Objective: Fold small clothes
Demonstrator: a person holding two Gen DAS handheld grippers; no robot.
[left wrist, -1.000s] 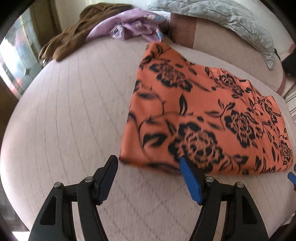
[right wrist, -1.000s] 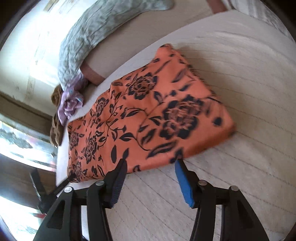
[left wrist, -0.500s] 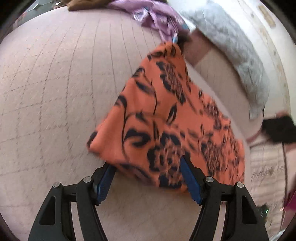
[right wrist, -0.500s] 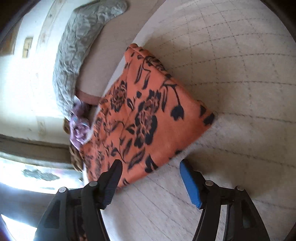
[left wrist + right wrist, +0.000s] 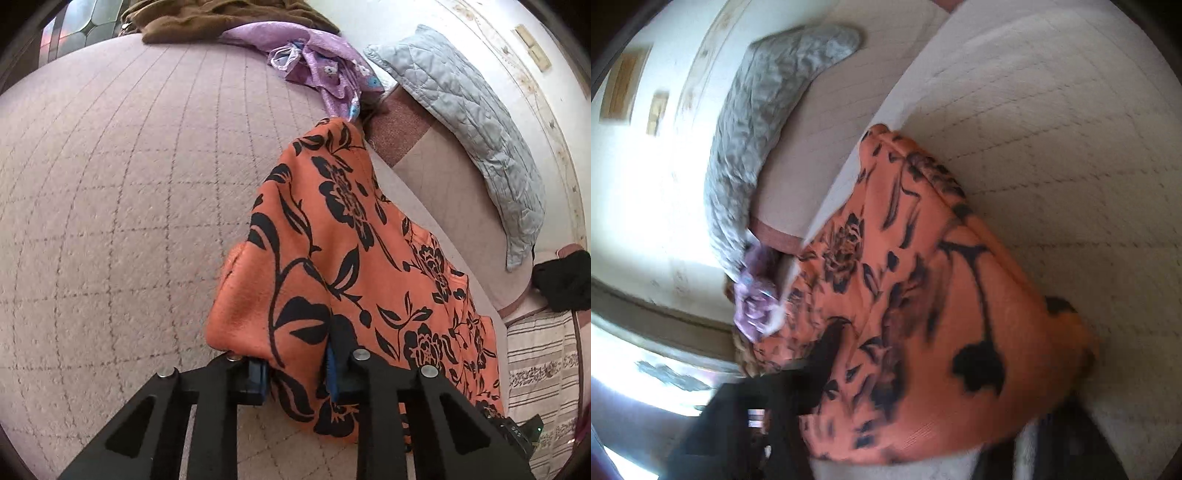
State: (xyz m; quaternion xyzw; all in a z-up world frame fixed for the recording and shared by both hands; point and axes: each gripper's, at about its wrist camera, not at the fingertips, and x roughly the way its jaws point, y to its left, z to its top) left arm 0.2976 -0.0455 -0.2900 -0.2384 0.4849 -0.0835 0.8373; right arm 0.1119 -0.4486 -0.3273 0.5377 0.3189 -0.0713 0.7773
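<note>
An orange cloth with black flowers (image 5: 354, 258) lies on the quilted bedspread (image 5: 110, 192). In the left wrist view its near corner is bunched between the blue pads (image 5: 332, 369) of my left gripper (image 5: 295, 373), whose jaws are closing and pinch the fabric. The right wrist view is blurred. There the orange cloth (image 5: 942, 295) bulges up over my right gripper (image 5: 934, 391), whose jaws are closing with the fabric gathered between them. Only its left finger (image 5: 823, 362) shows; the other finger is hidden under the cloth.
A purple garment (image 5: 321, 62) and a brown one (image 5: 207, 18) are piled at the bed's far edge. A quilted grey-blue pillow (image 5: 465, 122) leans against the wall. A black item (image 5: 561, 280) and a striped fabric (image 5: 539, 369) lie to the right.
Both grippers came down onto the near edge of the orange cloth and their jaws narrowed on it. The corners now bunch up at the fingers. Both views have rolled.
</note>
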